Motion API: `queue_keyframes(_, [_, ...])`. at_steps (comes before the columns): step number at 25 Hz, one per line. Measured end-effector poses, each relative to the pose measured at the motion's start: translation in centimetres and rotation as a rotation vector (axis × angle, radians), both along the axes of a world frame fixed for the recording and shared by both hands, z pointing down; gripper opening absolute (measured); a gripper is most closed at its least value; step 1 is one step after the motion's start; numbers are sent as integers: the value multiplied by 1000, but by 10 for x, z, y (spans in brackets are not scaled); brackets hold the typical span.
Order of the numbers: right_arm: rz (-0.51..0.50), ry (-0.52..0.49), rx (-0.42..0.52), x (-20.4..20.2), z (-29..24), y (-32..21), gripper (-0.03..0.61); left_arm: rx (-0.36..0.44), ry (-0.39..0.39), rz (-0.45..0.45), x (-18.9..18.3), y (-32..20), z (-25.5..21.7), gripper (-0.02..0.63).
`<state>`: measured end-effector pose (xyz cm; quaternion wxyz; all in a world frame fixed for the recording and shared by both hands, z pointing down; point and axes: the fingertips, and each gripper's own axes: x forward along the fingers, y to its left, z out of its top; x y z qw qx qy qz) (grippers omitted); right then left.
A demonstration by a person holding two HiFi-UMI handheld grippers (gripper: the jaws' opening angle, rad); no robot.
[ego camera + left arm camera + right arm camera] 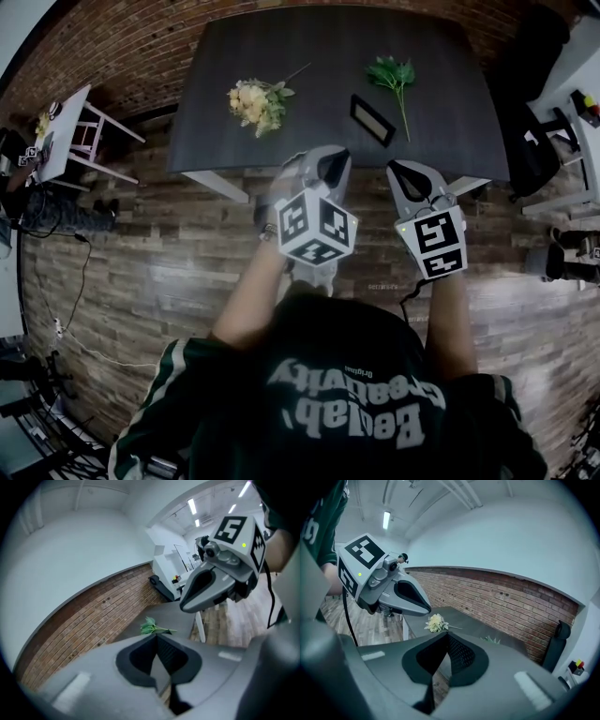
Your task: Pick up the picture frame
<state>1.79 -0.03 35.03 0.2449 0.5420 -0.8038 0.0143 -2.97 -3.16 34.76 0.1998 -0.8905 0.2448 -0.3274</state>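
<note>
- The person is holding the left gripper point(336, 155) and the right gripper point(398, 169) side by side over the floor, just short of the table point(309, 47), probably to approach it.
- Both pairs of jaws are standing closed, tip against tip, with nothing between them.
- The picture frame point(372, 120) is lying flat near the table's front edge, between the yellow flowers point(255, 103) and the green sprig point(394, 75), within easy reach.
- No container is showing.

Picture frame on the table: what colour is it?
The picture frame is black with a greyish centre. It shows best in the head view.
</note>
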Motion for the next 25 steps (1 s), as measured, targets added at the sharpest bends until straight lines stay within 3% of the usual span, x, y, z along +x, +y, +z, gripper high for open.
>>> queue_keyframes(13, [30, 10, -14, -1, 6, -69, 6, -8, 6, 56, 7, -68, 6, 5])
queue_keyframes(25, [52, 13, -21, -5, 12, -91, 6, -2, 11, 108, 8, -90, 10, 3])
